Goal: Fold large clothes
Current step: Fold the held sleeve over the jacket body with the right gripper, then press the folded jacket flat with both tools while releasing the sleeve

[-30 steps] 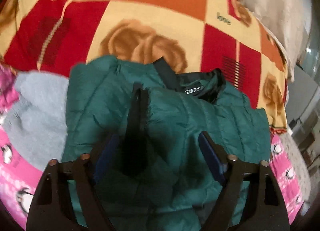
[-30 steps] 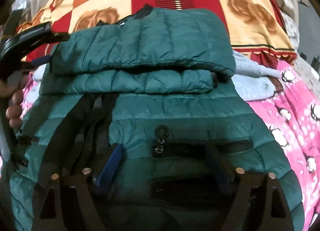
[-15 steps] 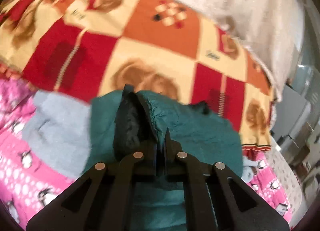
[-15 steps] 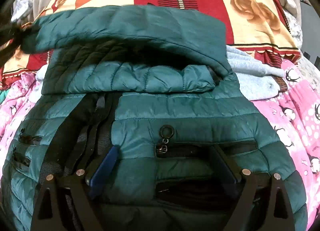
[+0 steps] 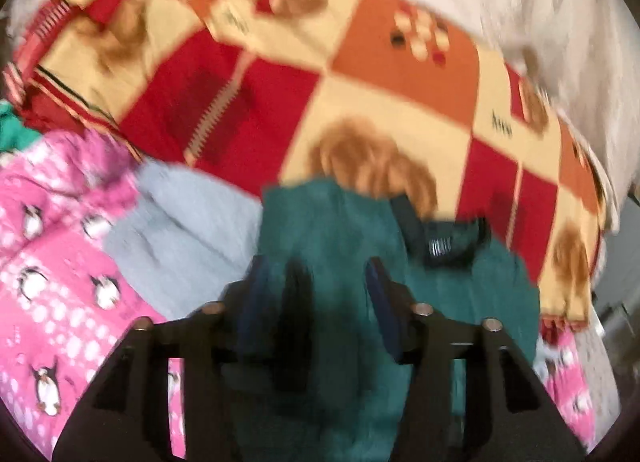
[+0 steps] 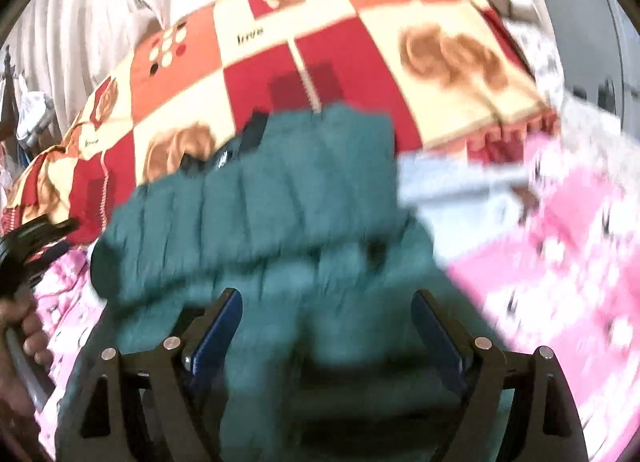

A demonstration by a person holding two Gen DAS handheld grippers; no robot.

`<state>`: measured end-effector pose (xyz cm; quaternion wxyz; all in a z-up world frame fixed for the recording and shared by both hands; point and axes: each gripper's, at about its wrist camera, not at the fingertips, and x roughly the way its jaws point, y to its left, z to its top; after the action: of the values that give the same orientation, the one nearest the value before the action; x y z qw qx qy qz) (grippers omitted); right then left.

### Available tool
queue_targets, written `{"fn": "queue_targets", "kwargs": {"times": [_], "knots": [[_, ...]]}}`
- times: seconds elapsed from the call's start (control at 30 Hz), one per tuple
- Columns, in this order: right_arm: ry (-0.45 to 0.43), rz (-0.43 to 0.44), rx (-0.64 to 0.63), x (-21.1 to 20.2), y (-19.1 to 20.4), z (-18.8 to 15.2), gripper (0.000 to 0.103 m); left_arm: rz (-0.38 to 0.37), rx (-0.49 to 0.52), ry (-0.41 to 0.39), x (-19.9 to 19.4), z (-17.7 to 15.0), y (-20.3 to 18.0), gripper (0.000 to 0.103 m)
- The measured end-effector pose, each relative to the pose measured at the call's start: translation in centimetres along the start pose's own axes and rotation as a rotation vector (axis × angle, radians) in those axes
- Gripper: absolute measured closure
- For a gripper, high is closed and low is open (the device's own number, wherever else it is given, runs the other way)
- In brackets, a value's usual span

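A dark green quilted puffer jacket (image 5: 340, 230) lies partly folded on the bed, its black collar and label (image 5: 444, 242) toward the far side. My left gripper (image 5: 316, 274) is open above the jacket's near part, with a dark fold of fabric between its fingers. In the right wrist view the jacket (image 6: 280, 190) is bunched in layers. My right gripper (image 6: 326, 302) is open just above its near edge. The left gripper and the hand holding it (image 6: 24, 246) show at the far left. Both views are blurred by motion.
A red, orange and cream checked blanket (image 5: 360, 74) covers the far half of the bed. A pink penguin-print sheet (image 5: 52, 262) lies beneath the jacket. A light grey garment (image 5: 180, 230) lies under the jacket's sides. A pale curtain (image 6: 100, 22) hangs behind.
My left gripper was shut on a jacket fold half a second ago and has now opened and let it go. My right gripper has lifted and pulled back; the jacket's top layer has settled.
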<state>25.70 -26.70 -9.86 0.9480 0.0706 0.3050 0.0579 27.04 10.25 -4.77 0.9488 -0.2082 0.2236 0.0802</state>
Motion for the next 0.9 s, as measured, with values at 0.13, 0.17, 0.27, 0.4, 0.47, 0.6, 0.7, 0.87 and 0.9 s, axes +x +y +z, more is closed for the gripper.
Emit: {"fn": "queue_targets", "kwargs": {"times": [0.13,0.17,0.27,0.4,0.47,0.6,0.7,0.87,0.9], "knots": [[-0.003,0.014,-0.114,3.7,0.8,4.9,0.034,0.023,0.043,-0.052,0.4,0.3,-1.4,0.053],[0.002,0.014,-0.13,4.9,0.9,6.0,0.034,0.001,0.073,-0.015,1.4,0.0,-2.2,0.053],[0.073,0.065,-0.152,9.6,0.9,7.4,0.038,0.031,0.163,0.185,6.1,-2.7,-3.8,0.053],[0.254,0.096,-0.153,16.4,0.1,5.5,0.037,0.125,0.218,0.359,10.7,-5.7,-3.6,0.047],[0.267,0.132,-0.129,17.3,-0.3,5.4,0.035,0.14,0.212,0.363,11.1,-5.8,-3.1,0.039],[0.307,0.159,-0.159,17.6,0.2,5.8,0.023,0.131,0.165,0.368,11.5,-5.8,-2.3,0.033],[0.246,0.12,-0.203,15.8,1.5,7.8,0.031,0.131,0.16,0.361,11.5,-5.6,-2.1,0.033],[0.066,0.109,-0.15,14.9,2.7,11.1,0.02,0.131,0.16,0.348,11.4,-5.8,-2.0,0.033],[0.1,0.096,-0.162,16.1,3.1,11.3,0.02,0.13,0.159,0.345,11.3,-5.8,-2.0,0.033]]}}
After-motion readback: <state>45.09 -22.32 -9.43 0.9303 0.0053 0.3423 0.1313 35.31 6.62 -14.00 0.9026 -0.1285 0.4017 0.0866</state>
